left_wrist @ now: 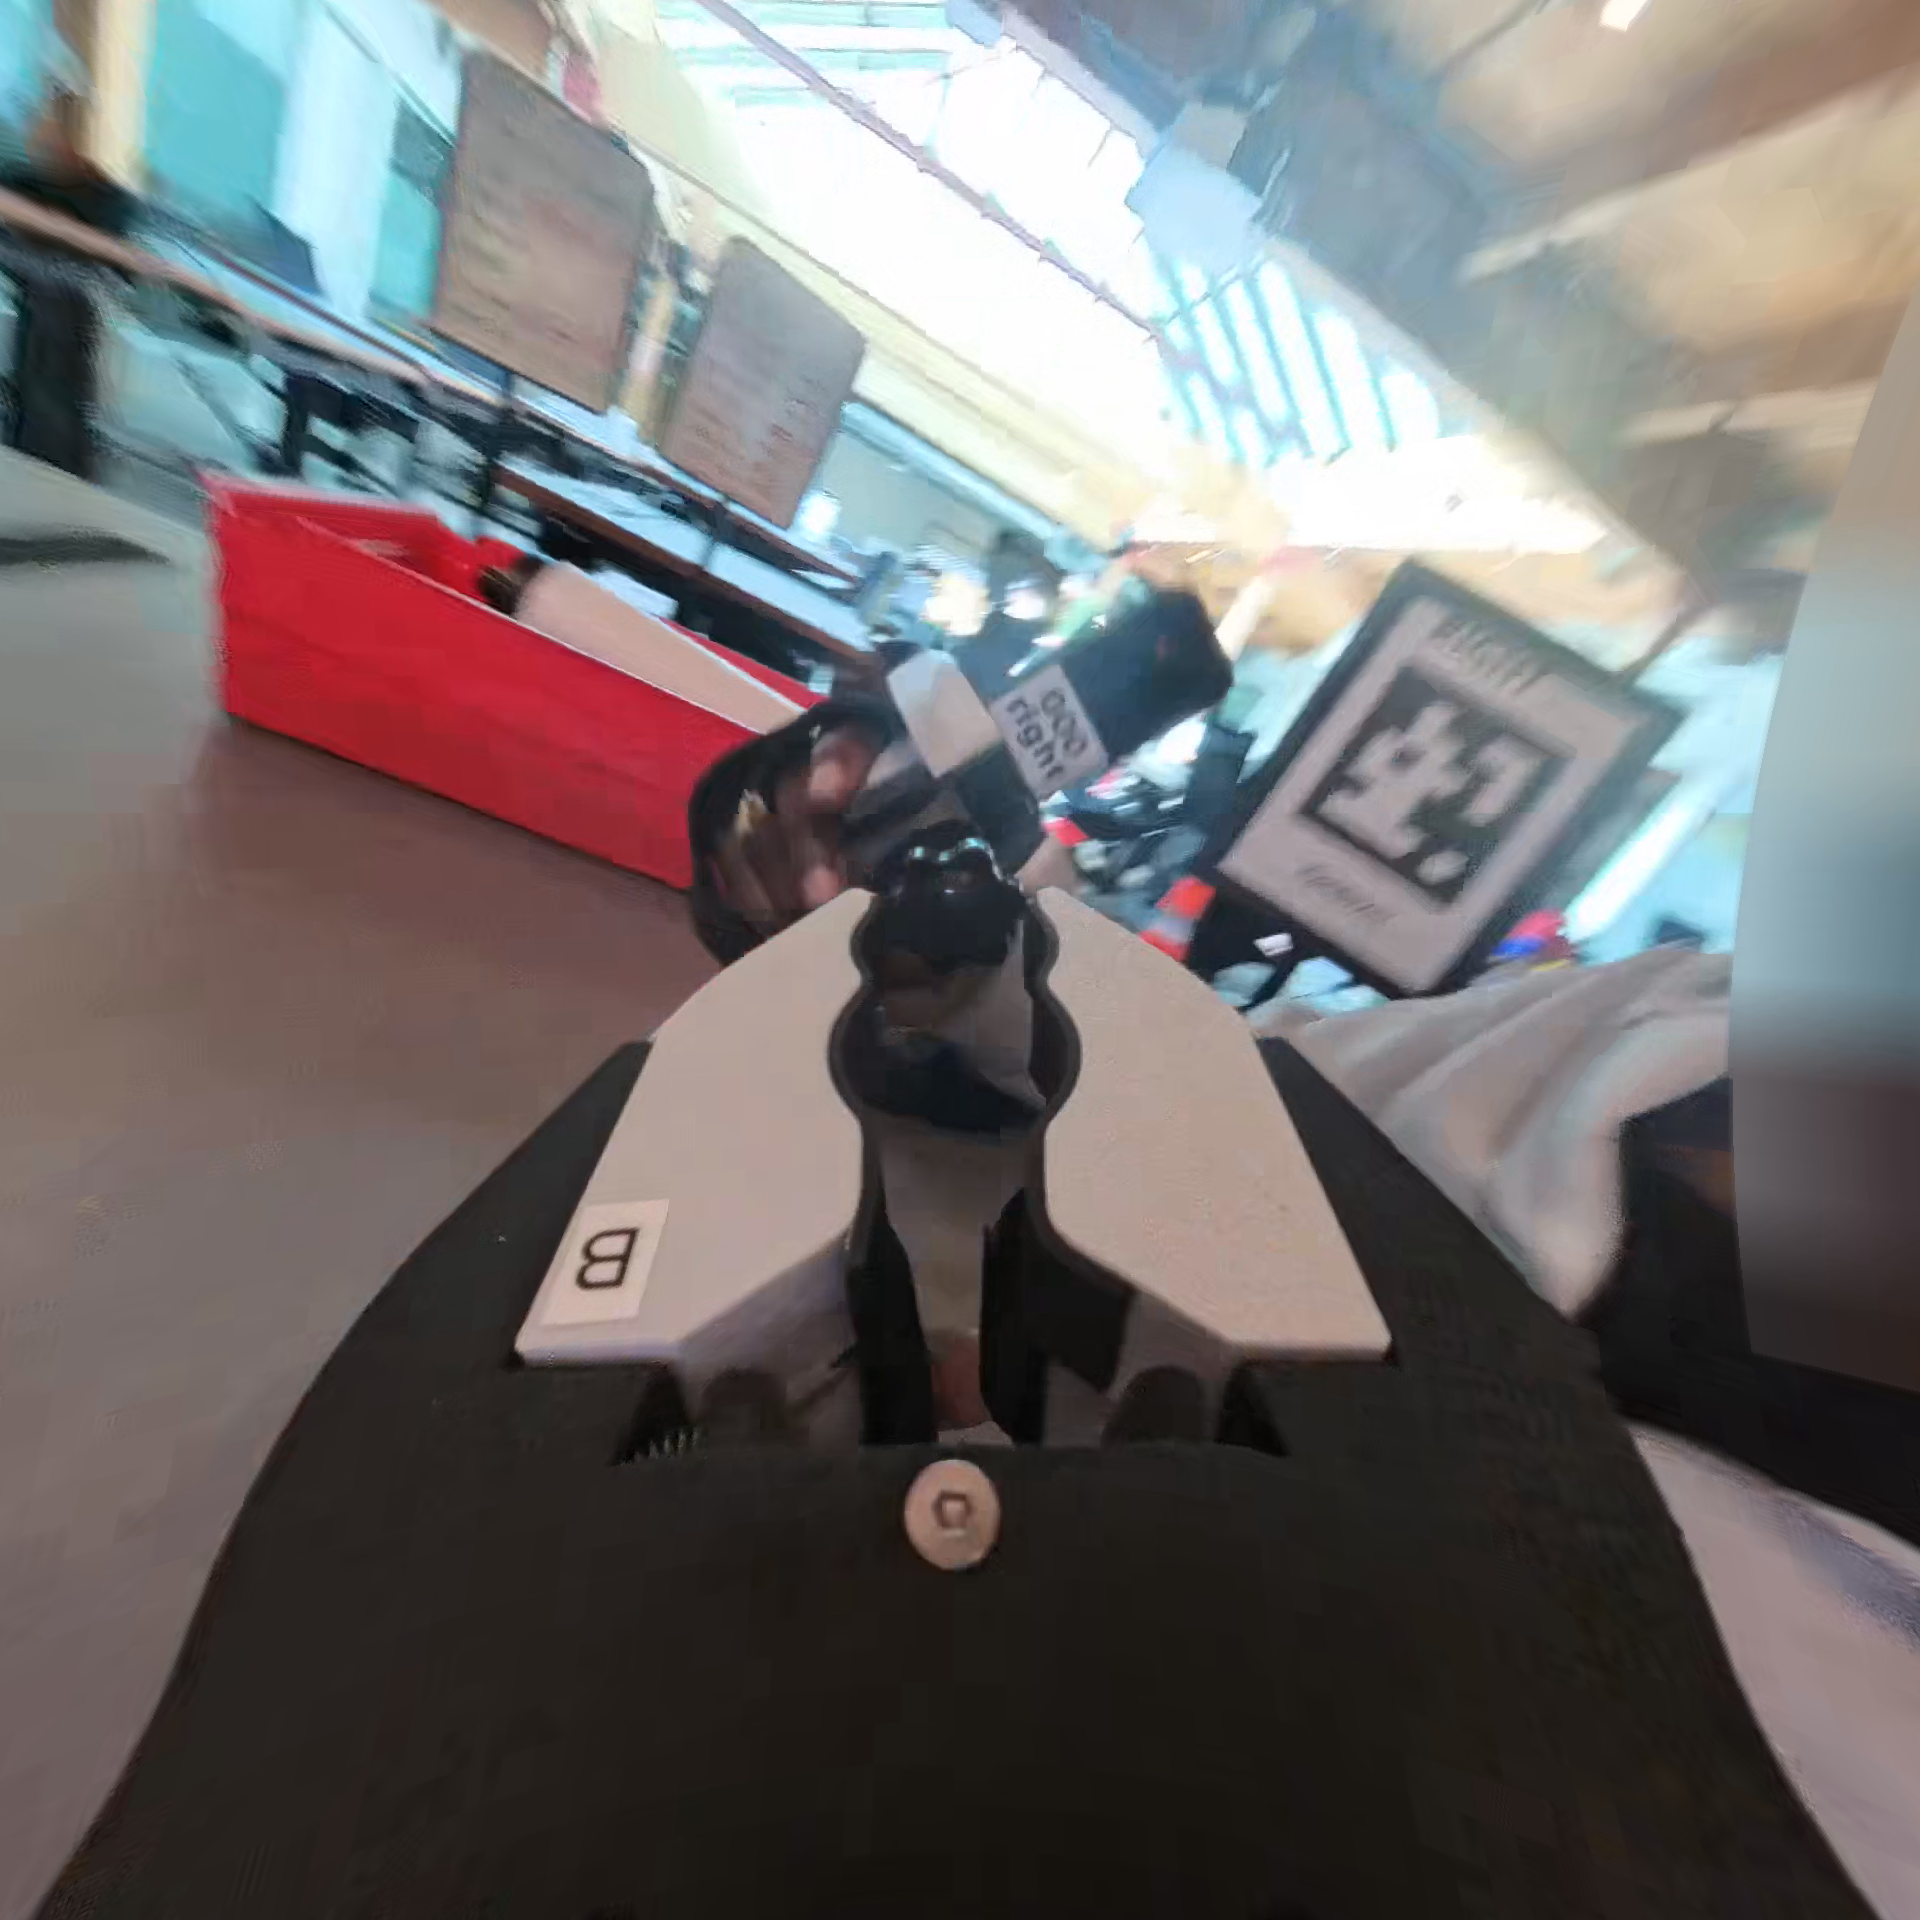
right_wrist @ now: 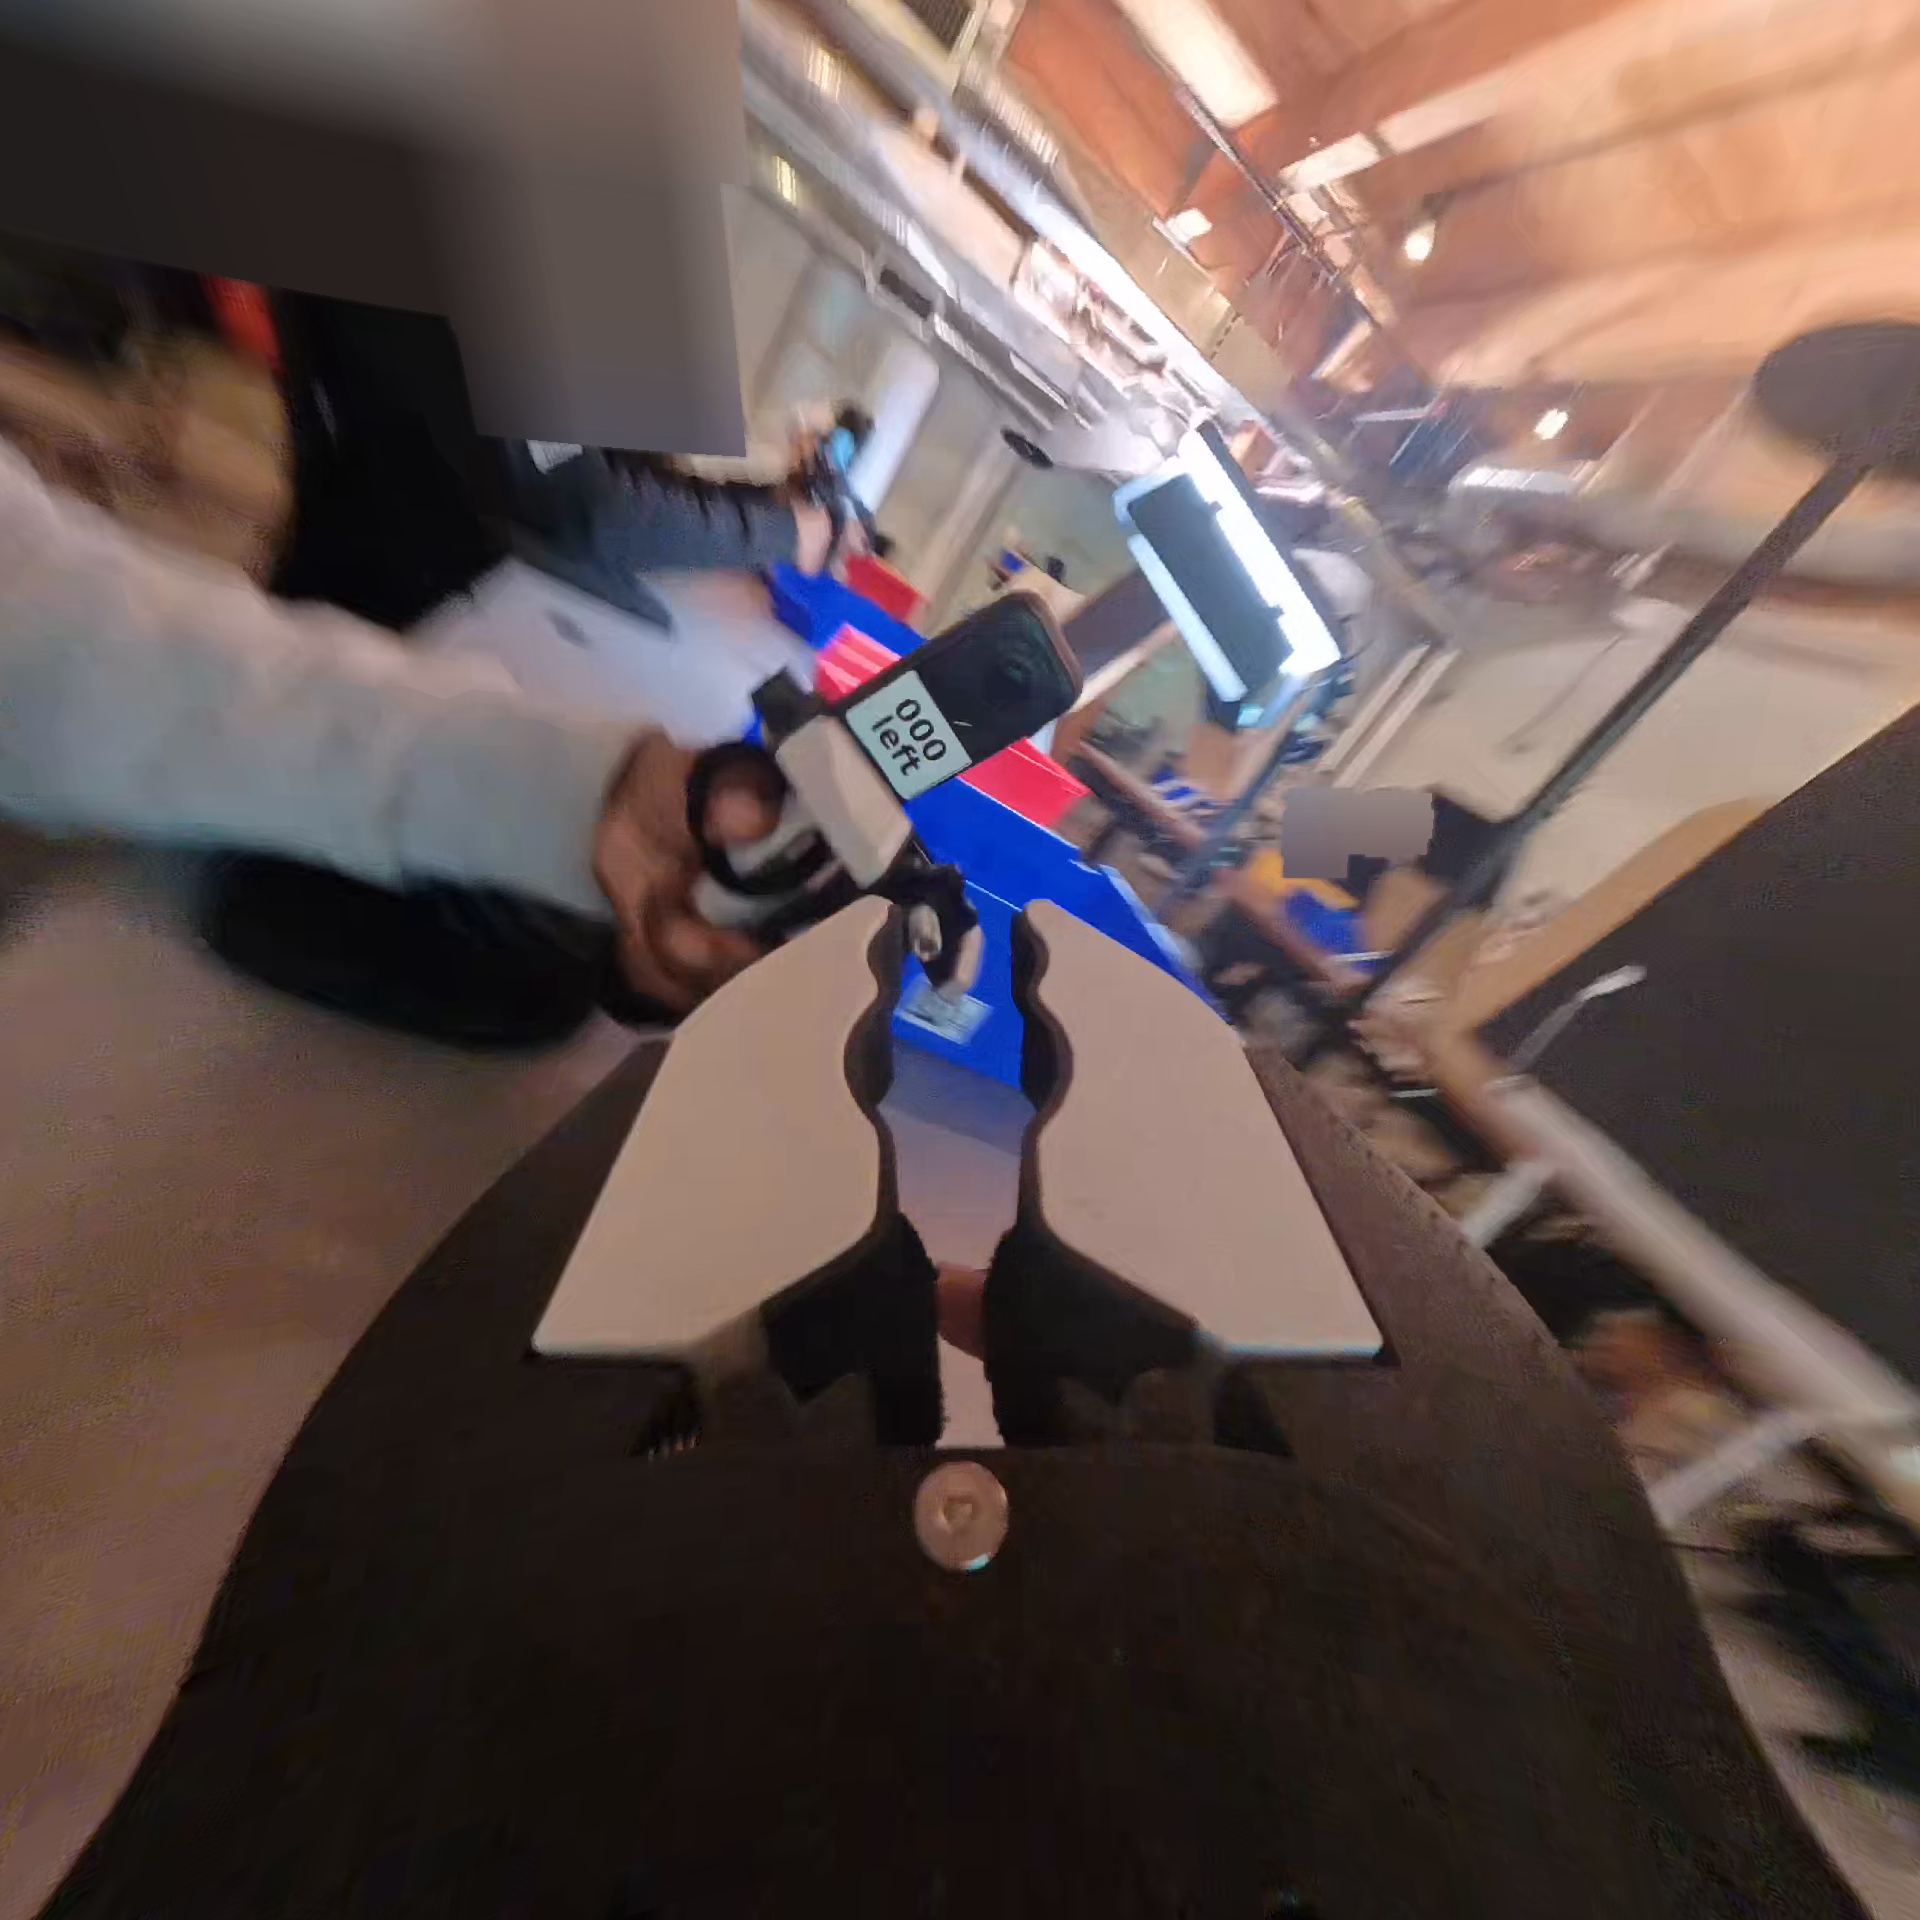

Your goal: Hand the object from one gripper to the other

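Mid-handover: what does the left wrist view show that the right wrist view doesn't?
Left wrist only: a black-and-white marker board, and a close look at the black object clamped in the left gripper. Right wrist only: blue bins, a lit screen, and the right gripper with fingers apart. Both: the opposite gripper, hand-held, just beyond the tips.

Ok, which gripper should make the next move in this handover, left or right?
Right, probably. The left gripper looks clamped on the black object, while the right gripper is open with its fingertips either side of that object, so it only needs to close.
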A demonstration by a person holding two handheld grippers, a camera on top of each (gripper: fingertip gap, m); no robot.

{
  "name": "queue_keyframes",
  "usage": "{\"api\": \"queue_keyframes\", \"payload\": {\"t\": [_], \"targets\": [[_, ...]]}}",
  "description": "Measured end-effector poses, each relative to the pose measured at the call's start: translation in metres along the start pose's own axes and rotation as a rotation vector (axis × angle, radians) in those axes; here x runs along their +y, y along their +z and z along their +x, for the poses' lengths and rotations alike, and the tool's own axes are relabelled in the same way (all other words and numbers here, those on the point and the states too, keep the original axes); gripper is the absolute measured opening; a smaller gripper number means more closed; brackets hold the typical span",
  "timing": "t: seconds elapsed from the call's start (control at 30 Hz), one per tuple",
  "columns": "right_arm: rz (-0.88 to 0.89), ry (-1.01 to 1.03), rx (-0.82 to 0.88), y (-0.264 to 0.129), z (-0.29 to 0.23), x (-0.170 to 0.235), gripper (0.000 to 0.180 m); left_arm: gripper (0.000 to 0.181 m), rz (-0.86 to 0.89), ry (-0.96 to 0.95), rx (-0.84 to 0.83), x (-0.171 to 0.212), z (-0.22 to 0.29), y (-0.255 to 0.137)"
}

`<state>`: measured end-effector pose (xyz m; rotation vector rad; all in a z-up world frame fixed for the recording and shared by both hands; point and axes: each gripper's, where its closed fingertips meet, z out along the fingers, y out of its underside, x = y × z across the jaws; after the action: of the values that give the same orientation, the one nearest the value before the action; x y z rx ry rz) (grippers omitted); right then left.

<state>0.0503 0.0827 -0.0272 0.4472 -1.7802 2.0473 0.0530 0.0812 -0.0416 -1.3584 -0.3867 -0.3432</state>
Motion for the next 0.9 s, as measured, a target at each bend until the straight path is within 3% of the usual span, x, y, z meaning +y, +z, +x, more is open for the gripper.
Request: {"api": "queue_keyframes", "payload": {"t": [0.1, 0.5, 0.53, 0.6, 0.73, 0.8, 0.9], "targets": [[-0.096, -0.291, 0.035, -0.001, -0.007, 0.005, 0.02, 0.024, -0.004, -0.12, 0.057, 0.004, 0.0, 0.0], [-0.165, -0.33, -0.005, 0.006, -0.016, 0.015, 0.006, 0.024, -0.046, -0.098, 0.052, 0.01, 0.001, 0.002], [-0.148, -0.283, -0.004, 0.006, -0.015, 0.012, 0.006, 0.025, -0.037, -0.036, 0.056, 0.008, 0.004, 0.003], [-0.087, -0.085, -0.006, 0.005, -0.01, 0.004, 0.006, 0.048, -0.036, 0.183, -0.026, 0.006, 0.002, 0.005], [-0.007, 0.583, -0.173, 0.003, -0.005, 0.002, 0.006, 0.054, -0.033, 0.872, -0.279, -0.004, -0.002, 0.002], [0.011, 0.756, -0.232, 0.001, -0.006, 0.004, 0.006, 0.054, -0.029, 0.941, -0.305, -0.006, -0.001, 0.003], [0.005, 0.806, -0.265, 0.001, -0.01, 0.006, 0.006, 0.045, -0.046, 0.841, -0.244, 0.0, -0.001, 0.004]]}}
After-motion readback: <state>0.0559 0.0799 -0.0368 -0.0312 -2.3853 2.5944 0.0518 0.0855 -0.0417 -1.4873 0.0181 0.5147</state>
